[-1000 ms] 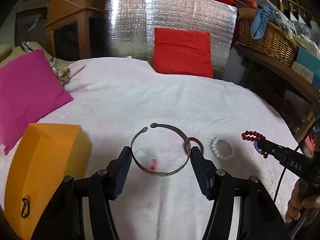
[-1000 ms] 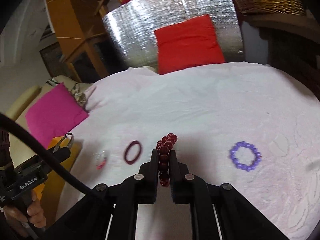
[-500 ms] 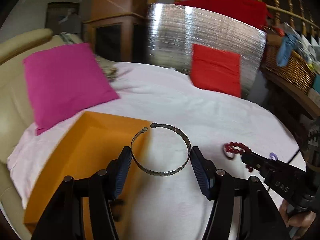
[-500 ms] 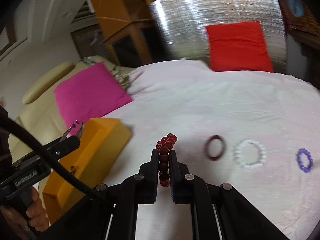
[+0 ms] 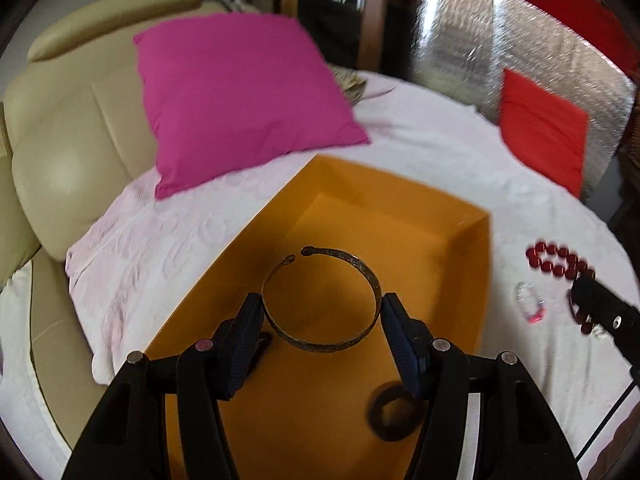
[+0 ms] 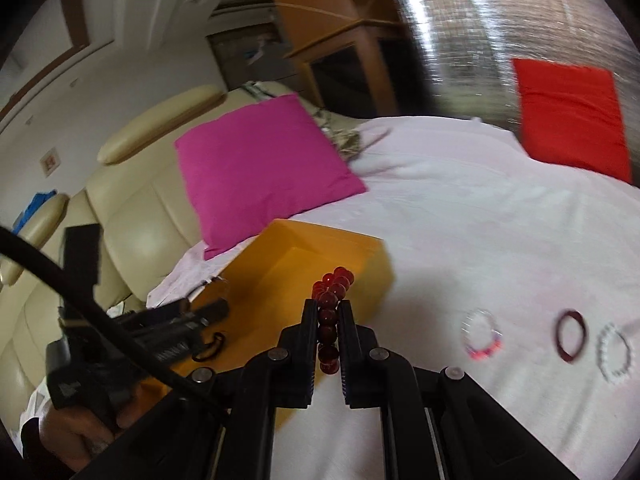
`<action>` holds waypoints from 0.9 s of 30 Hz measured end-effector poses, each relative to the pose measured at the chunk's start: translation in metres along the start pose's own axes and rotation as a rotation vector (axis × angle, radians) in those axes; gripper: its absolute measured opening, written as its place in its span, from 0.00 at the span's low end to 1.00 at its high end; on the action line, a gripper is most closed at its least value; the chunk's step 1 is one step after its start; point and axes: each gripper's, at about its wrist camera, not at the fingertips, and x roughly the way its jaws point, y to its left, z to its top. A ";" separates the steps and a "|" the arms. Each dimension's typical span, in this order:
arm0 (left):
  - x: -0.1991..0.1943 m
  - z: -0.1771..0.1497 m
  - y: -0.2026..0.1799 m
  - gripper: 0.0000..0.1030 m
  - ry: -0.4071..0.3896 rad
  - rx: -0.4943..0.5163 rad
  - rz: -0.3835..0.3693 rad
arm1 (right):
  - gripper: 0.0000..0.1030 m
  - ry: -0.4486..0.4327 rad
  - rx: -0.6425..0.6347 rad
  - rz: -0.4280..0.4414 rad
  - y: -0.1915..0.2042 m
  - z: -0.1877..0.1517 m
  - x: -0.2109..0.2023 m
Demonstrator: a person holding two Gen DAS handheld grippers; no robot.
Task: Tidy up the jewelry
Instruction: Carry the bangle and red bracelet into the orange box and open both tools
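My left gripper (image 5: 322,310) is shut on an open metal bangle (image 5: 320,300) and holds it over the inside of the orange box (image 5: 400,216). A dark ring (image 5: 394,412) lies on the box floor. My right gripper (image 6: 329,322) is shut on a dark red bead bracelet (image 6: 330,308), just right of the box (image 6: 344,248). The red beads (image 5: 560,260) also show at the right of the left wrist view. A clear and pink bracelet (image 6: 482,334), a maroon ring (image 6: 570,336) and a white bead bracelet (image 6: 614,354) lie on the white bedspread (image 6: 500,220).
A magenta pillow (image 5: 240,96) lies behind the box, against a beige sofa (image 5: 68,120). A red cushion (image 5: 540,128) leans on a silver foil panel (image 5: 480,52) at the back. A wooden cabinet (image 6: 340,48) stands behind.
Both grippers have swung left. My left gripper has carried the bangle from above the bedspread to above the open box. My right gripper with the red beads now sits beside the box.
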 end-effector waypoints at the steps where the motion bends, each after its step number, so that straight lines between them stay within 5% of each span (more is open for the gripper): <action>1: 0.005 -0.001 0.001 0.60 0.016 0.002 0.008 | 0.10 0.006 -0.006 0.007 0.005 0.002 0.007; 9: 0.020 -0.003 -0.009 0.60 0.071 0.057 0.027 | 0.10 0.057 -0.004 0.038 0.017 0.007 0.058; 16: 0.023 -0.001 -0.001 0.61 0.086 0.045 0.083 | 0.14 0.073 0.137 0.125 0.005 0.009 0.089; 19: 0.020 0.000 0.005 0.61 0.070 0.031 0.106 | 0.46 0.086 0.235 0.177 -0.003 0.009 0.094; 21: 0.019 0.000 0.006 0.61 0.058 0.032 0.124 | 0.56 0.046 0.280 0.215 -0.009 0.007 0.087; 27: 0.005 0.004 -0.004 0.61 -0.013 0.049 0.143 | 0.56 -0.002 0.313 0.171 -0.028 0.007 0.062</action>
